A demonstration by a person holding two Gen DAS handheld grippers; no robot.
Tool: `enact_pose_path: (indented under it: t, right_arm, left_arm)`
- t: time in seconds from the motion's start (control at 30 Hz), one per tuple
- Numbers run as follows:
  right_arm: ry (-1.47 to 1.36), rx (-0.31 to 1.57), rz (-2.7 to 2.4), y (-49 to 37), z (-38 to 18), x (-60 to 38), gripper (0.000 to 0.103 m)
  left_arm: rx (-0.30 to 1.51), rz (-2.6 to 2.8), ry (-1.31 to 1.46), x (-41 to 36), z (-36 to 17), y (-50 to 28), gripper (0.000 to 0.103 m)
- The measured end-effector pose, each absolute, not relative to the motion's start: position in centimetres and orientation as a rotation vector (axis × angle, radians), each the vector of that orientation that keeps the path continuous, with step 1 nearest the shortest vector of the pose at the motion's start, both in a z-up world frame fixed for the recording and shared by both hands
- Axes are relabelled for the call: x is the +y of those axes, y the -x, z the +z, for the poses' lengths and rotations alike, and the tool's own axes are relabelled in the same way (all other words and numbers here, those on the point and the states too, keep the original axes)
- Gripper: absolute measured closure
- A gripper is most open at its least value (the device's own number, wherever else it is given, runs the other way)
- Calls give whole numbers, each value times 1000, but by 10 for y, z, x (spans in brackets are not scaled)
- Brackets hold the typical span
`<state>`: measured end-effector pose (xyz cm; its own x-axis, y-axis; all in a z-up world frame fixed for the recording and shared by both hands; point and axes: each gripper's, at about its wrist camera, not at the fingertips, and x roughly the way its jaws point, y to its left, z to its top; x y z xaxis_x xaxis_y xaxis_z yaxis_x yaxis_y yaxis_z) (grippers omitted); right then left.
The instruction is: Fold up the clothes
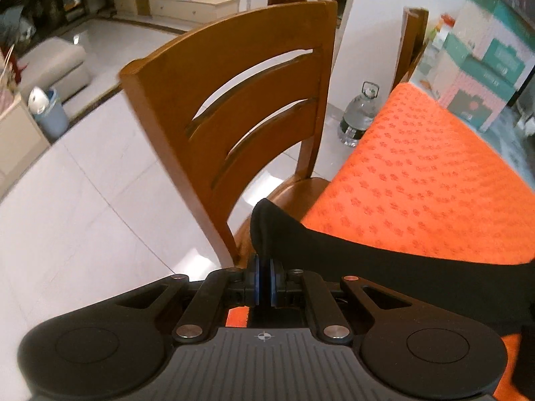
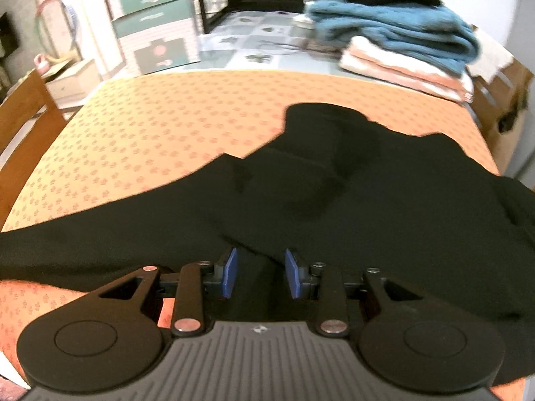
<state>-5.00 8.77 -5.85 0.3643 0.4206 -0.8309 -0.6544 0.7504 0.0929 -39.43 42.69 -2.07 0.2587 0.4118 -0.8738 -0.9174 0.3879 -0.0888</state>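
The wide far-left stretch of the orange patterned tablecloth (image 2: pixel 140 127) lies bare and open to passage. A spread black garment (image 2: pixel 351 207) covers the near and right part. A stack of folded blue, white and black clothes (image 2: pixel 401 33) blocks the far right corner. A brown wooden slat-backed chair (image 1: pixel 234 107) stands just beside the table's left edge.

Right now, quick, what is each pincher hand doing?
Left gripper: shut on a corner of the black garment.
Right gripper: open, its blue pads either side of a fold, gripping nothing yet.
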Motion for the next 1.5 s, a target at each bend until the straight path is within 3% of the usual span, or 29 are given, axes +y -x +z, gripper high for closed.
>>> enact_pose_path:
  t: [0.2, 0.5, 0.57, 0.6, 0.63, 0.7, 0.77, 1.17, 1.5]
  right_arm:
    - [319, 972, 767, 47, -67, 121, 67]
    - [462, 948, 769, 43, -85, 151, 67]
    - [482, 942, 761, 42, -87, 152, 67]
    - [489, 939, 757, 42, -88, 152, 71]
    - [489, 935, 751, 41, -88, 151, 76]
    - [481, 926, 743, 39, -86, 146, 95]
    - [448, 921, 733, 36, -82, 138, 99]
    - [232, 803, 512, 24, -18, 27, 99]
    - [108, 792, 175, 20, 2, -124, 100]
  left_arm:
    - [871, 1011, 745, 390, -4, 419, 95]
    - [996, 1007, 793, 359, -35, 428, 90]
    - [957, 1008, 779, 357, -29, 430, 72]
    - [938, 1008, 771, 355, -26, 430, 64]
    - [918, 1006, 755, 354, -21, 429, 50]
    - [885, 994, 720, 351, -13, 425, 44]
    - [874, 966, 680, 349, -8, 414, 37]
    - [842, 628, 462, 319, 17, 315, 28]
    - [909, 369, 396, 277, 5, 226, 28]
